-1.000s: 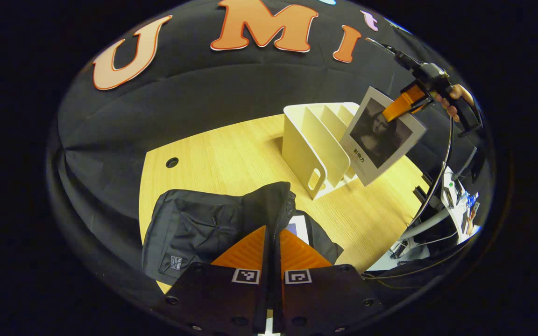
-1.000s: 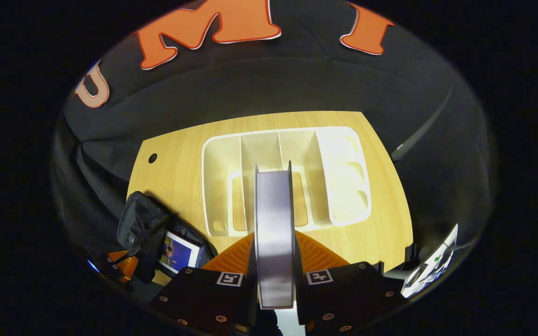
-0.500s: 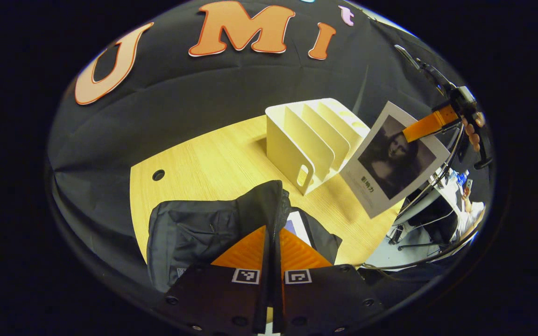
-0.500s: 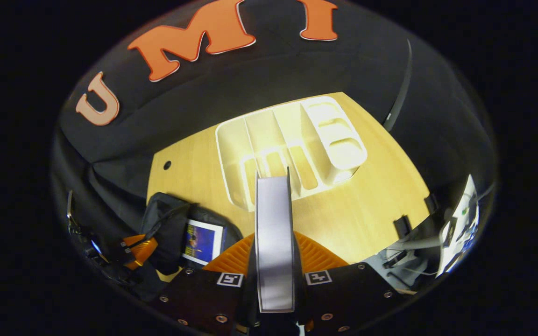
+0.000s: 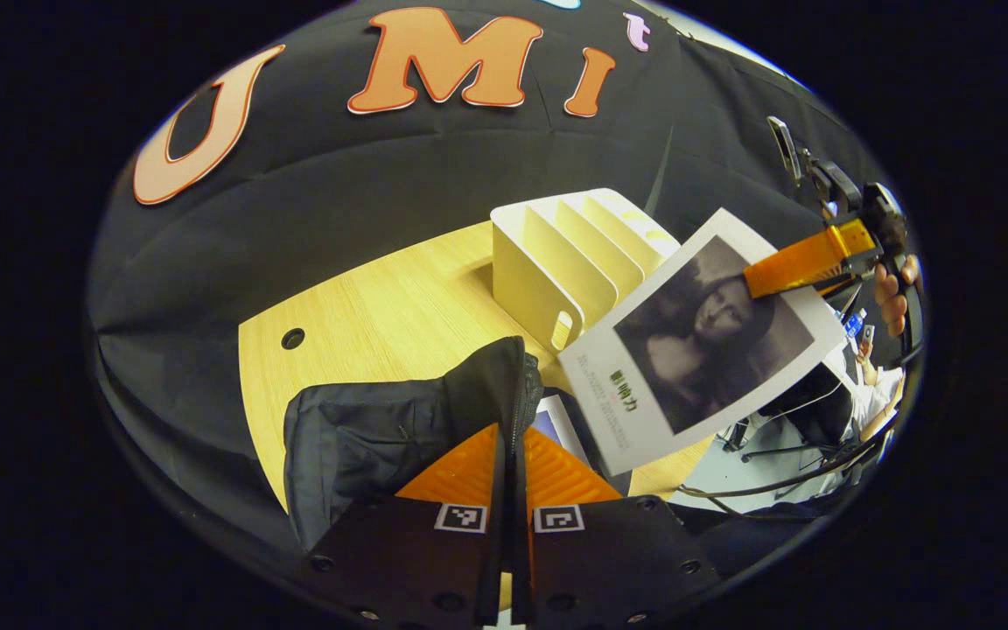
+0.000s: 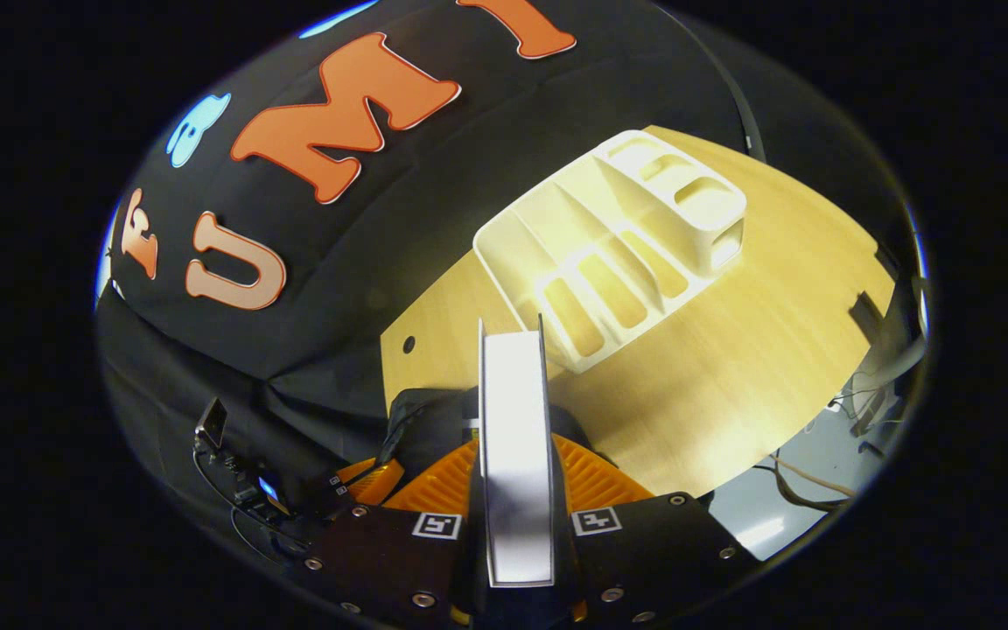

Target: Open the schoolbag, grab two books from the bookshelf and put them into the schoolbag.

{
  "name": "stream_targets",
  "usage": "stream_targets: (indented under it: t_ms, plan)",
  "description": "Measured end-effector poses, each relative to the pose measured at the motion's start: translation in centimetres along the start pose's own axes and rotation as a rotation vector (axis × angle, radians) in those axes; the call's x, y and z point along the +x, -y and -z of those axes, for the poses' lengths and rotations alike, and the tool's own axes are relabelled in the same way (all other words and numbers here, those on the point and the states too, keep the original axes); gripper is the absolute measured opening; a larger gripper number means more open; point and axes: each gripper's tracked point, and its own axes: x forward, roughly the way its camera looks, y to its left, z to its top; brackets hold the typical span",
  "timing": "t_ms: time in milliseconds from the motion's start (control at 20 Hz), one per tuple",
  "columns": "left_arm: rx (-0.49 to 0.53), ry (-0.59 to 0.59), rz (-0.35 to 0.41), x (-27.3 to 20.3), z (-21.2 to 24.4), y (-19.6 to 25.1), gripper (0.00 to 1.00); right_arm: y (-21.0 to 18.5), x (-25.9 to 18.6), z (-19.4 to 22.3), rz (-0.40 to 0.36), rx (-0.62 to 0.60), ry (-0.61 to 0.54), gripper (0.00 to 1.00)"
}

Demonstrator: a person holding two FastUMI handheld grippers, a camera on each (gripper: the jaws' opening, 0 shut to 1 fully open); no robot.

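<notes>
My left gripper (image 5: 511,448) is shut on the raised zipper edge of the black schoolbag (image 5: 373,429), holding its mouth up. A book with a blue cover (image 5: 556,423) lies inside the bag. A second book with a dark portrait cover (image 5: 696,346) hangs tilted just right of the bag mouth, in front of the white bookshelf (image 5: 556,271). The right gripper (image 5: 806,262) is shut on its upper corner. In the right gripper view the book (image 6: 514,394) stands edge-on between my right gripper's (image 6: 514,455) fingers, above the schoolbag (image 6: 434,416), with the left gripper (image 6: 364,477) below and the bookshelf (image 6: 618,254) beyond.
The wooden table (image 5: 381,306) has a small cable hole (image 5: 292,338) at the left. The bookshelf's slots hold no books. A hand (image 5: 893,293) holds the right gripper. Off the table's right edge are cables and a grey floor (image 6: 758,525).
The right gripper has carried the portrait book from above the bookshelf down and over to the schoolbag's mouth. The left gripper has kept its hold on the bag edge.
</notes>
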Motion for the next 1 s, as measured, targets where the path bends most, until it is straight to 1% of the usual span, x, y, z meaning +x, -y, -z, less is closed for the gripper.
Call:
stream_targets:
  t_ms: [100, 250, 300, 350, 400, 500, 650, 800, 900, 1000]
  plan:
    - [-0.013, 0.008, 0.01, -0.1, -0.1, 0.1, 0.06, -0.6, 2.0, 1.2, -0.044, 0.033, -0.017, 0.31]
    - [-0.022, 0.02, 0.017, -0.1, 0.0, -0.3, 0.06, -2.6, 5.7, 2.5, -0.163, 0.114, -0.024, 0.31]
    - [-0.025, 0.023, 0.018, -0.1, 0.0, -0.4, 0.05, -3.0, 6.7, 3.3, -0.19, 0.135, -0.033, 0.31]
    - [-0.027, 0.031, 0.016, -0.2, -0.3, -0.5, 0.06, -2.5, 8.0, 3.8, -0.177, 0.137, -0.03, 0.31]
    - [-0.03, 0.033, 0.022, -0.4, -0.3, -0.5, 0.05, -2.5, 9.3, 4.5, -0.183, 0.134, -0.036, 0.3]
    - [-0.033, 0.04, 0.039, -0.4, -0.6, -0.2, 0.05, -3.1, 11.0, 5.5, -0.214, 0.142, -0.048, 0.31]
    - [-0.012, 0.049, 0.042, -0.4, -1.3, 0.2, 0.06, -4.1, 12.7, 5.8, -0.255, 0.171, -0.039, 0.31]
    - [0.012, 0.053, 0.063, -0.1, -2.1, 1.3, 0.06, -5.5, 14.4, 7.4, -0.297, 0.182, -0.043, 0.31]
    - [0.031, 0.05, 0.066, 0.0, -2.7, 2.1, 0.06, -5.7, 15.4, 8.2, -0.324, 0.191, -0.037, 0.31]
    - [0.045, 0.049, 0.083, 0.1, -2.9, 2.9, 0.06, -5.9, 16.6, 9.7, -0.343, 0.189, -0.059, 0.31]
